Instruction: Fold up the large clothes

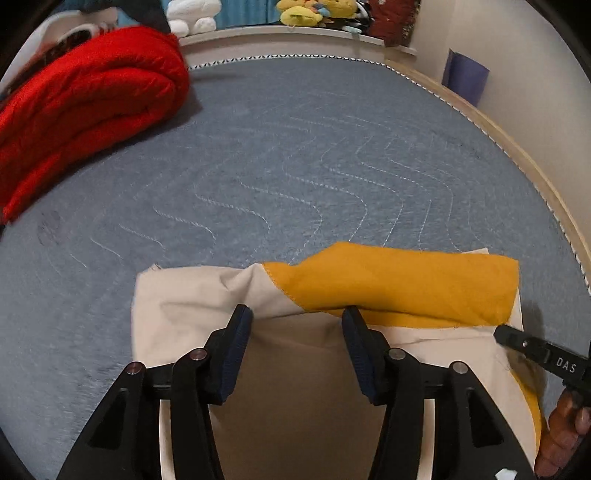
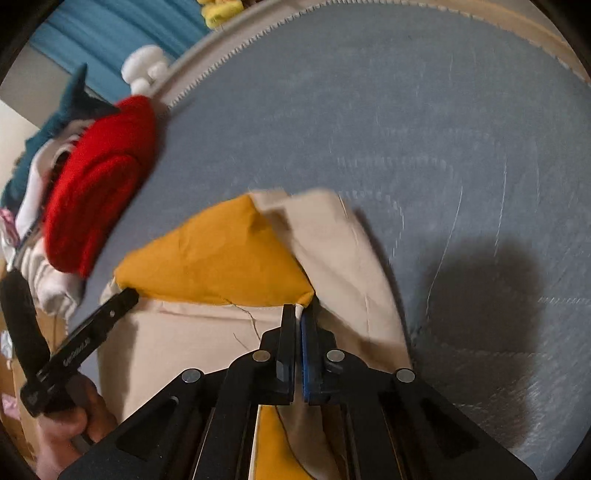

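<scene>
A cream and mustard-yellow garment [image 1: 399,291] lies partly folded on the grey quilted mat [image 1: 295,155]. My left gripper [image 1: 297,314] is open, its fingers astride a raised fold of the cream cloth, not pinching it. My right gripper [image 2: 300,312] is shut on the garment's edge [image 2: 299,308], where cream and yellow meet. The garment also shows in the right wrist view [image 2: 221,258]. The right gripper's tip shows at the garment's right side in the left wrist view [image 1: 517,338]. The left gripper shows at the garment's left side in the right wrist view [image 2: 122,299].
A folded red blanket [image 1: 85,110] lies at the mat's far left, also in the right wrist view [image 2: 99,184]. Plush toys [image 1: 314,13] sit on a ledge beyond the mat. A purple roll [image 1: 465,75] leans on the right wall. The mat's edge [image 1: 517,155] curves along the right.
</scene>
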A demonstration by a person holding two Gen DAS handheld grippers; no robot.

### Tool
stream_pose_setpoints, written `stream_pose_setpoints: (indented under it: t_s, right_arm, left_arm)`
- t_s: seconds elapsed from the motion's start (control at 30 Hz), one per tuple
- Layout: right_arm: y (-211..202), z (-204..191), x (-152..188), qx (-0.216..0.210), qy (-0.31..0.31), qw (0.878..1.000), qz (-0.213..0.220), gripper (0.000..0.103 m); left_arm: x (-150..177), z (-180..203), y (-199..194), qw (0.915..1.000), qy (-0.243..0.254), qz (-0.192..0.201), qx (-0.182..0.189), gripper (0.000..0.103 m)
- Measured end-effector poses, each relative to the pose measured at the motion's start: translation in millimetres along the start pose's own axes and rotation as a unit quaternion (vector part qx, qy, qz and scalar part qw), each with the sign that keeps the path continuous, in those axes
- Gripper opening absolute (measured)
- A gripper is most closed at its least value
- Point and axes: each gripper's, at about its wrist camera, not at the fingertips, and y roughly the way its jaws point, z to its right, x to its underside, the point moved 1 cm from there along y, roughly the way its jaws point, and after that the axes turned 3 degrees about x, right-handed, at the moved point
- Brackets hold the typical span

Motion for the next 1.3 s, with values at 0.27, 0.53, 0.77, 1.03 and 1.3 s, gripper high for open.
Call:
stream_pose_setpoints:
  t_s: [0.27, 0.53, 0.77, 1.03, 1.3]
  right_arm:
    - [-44, 17, -1, 0.032, 0.017, 0.999, 0.025, 0.037]
    - [-118, -14, 57, 0.035, -0.161, 0.986, 0.033, 0.041]
    - [-98, 18, 136, 0.133, -0.210, 0.967, -0.063, 0.042]
    - [-139, 49, 166, 0.203, -0.156, 0.966, -0.030, 0.042]
    - [-288, -5, 211, 0.166, -0.166, 0.956, 0.178, 0.062]
  left_arm:
    - [87, 2, -131, 0.9972, 0.018, 0.032, 0.064, 0.047]
    - [233, 11, -138, 0.9954, 0.073, -0.042, 0.046, 0.055]
    - [260, 5, -156, 0.9977, 0.041, -0.033, 0.043, 0.052]
    - [259, 8, -234, 0.9994, -0.017, 0.024, 0.021, 0.058]
    - [322, 19, -345, 0.9916, -0.051, 0.118, 0.011, 0.094]
